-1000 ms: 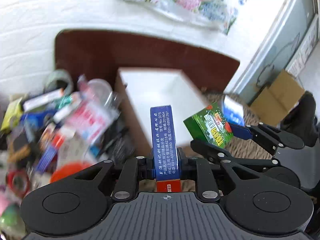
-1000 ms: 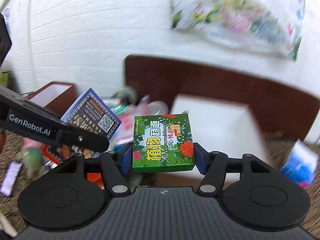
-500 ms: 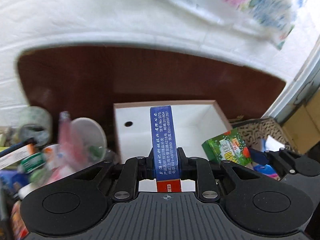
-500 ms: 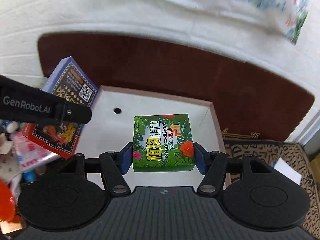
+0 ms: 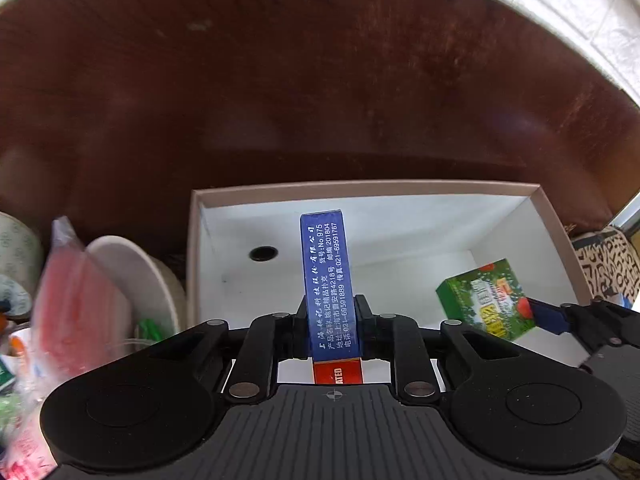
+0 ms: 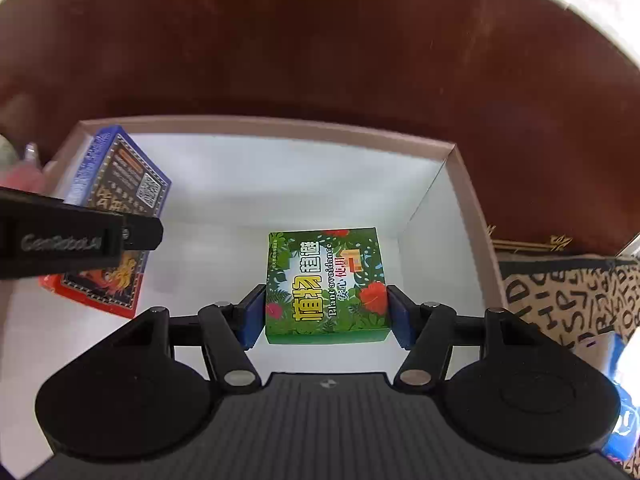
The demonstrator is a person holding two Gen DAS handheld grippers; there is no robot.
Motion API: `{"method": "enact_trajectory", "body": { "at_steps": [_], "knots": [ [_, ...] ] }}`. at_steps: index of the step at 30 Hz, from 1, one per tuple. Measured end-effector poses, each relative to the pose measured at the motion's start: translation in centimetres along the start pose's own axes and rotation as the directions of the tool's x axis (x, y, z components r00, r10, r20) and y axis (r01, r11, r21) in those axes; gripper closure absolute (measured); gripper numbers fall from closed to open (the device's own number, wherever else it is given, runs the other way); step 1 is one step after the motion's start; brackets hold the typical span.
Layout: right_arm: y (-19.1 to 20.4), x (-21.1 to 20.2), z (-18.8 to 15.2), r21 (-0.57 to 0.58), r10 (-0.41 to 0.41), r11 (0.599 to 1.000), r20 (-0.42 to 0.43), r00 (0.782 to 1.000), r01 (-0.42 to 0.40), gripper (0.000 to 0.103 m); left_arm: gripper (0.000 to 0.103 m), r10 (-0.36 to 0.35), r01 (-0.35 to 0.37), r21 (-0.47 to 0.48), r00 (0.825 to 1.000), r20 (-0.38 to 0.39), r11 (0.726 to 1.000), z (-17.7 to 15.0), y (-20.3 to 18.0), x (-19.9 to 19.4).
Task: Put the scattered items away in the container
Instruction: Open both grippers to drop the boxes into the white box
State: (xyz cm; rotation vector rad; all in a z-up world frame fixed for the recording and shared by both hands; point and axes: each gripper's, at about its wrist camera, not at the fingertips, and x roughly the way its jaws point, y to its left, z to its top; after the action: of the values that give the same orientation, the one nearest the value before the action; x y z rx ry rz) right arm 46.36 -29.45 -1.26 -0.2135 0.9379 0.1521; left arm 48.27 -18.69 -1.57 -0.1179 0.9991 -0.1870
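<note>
Both grippers over white box (image 6: 248, 200): left gripper (image 5: 331, 320) pinches blue card pack (image 5: 326, 276), long axis toward 12; right gripper (image 6: 326, 312) clamps green carton (image 6: 326, 284) at 3.

wrist views angled down, sharing white box (image 5: 552, 216)

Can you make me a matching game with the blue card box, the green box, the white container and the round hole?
Things:
1. blue card box
2. green box
3. white container
4. round hole

Where or how:
A. clamped in the right gripper
B. in the container's wall
C. pinched on its thin edge by the left gripper
D. open-topped, below both grippers

Pairs: 1-C, 2-A, 3-D, 4-B
</note>
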Motion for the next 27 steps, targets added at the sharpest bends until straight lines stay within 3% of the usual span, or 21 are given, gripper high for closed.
{"method": "enact_trajectory", "body": {
  "at_steps": [8, 10, 12, 13, 14, 15, 16, 21, 27],
  "knots": [
    [0.5, 2.5, -0.7, 0.004, 0.010, 1.000, -0.047, 0.999, -0.010, 0.036, 0.084, 0.012, -0.012, 0.016, 1.000, -0.026, 1.000, -0.3, -0.1, 2.6],
    [0.7, 2.6, -0.9, 0.002, 0.012, 1.000, -0.048, 0.999, -0.012, 0.036, 0.074, 0.010, -0.010, 0.015, 1.000, -0.025, 1.000, 0.0, -0.1, 2.9],
    [0.8, 2.6, -1.2, 0.003, 0.010, 1.000, -0.047, 0.999, -0.010, 0.035, 0.052, 0.003, -0.003, 0.004, 1.000, -0.020, 1.000, 0.0, -0.1, 2.9],
    [0.9, 2.5, -1.3, 0.001, 0.010, 1.000, -0.047, 0.999, -0.010, 0.031, 0.043, -0.014, 0.014, 0.003, 1.000, -0.023, 1.000, 0.0, -0.1, 2.9],
    [1.0, 2.4, -1.4, -0.002, 0.011, 1.000, -0.046, 0.999, -0.011, 0.019, 0.025, -0.039, 0.039, 0.010, 0.999, -0.030, 0.999, -0.1, -0.2, 2.9],
    [1.1, 2.1, -1.6, -0.005, 0.018, 1.000, -0.040, 0.999, -0.018, 0.016, 0.013, -0.067, 0.068, 0.022, 0.997, -0.040, 0.997, -0.2, -0.4, 2.9],
    [1.2, 1.9, -1.8, -0.010, 0.031, 0.999, -0.036, 0.999, -0.032, 0.014, 0.010, -0.083, 0.084, 0.033, 0.995, -0.049, 0.996, -0.3, -0.7, 2.8],
    [1.6, 1.1, -1.8, -0.024, 0.055, 0.998, -0.049, 0.997, -0.056, 0.005, 0.008, -0.087, 0.088, 0.022, 0.994, -0.067, 0.996, -0.7, -0.8, 2.1],
    [1.2, -0.4, -2.1, -0.024, 0.064, 0.998, -0.044, 0.997, -0.065, 0.004, 0.009, -0.123, 0.124, 0.007, 0.990, -0.072, 0.992, -0.6, -0.9, 0.4]
  ]
}}
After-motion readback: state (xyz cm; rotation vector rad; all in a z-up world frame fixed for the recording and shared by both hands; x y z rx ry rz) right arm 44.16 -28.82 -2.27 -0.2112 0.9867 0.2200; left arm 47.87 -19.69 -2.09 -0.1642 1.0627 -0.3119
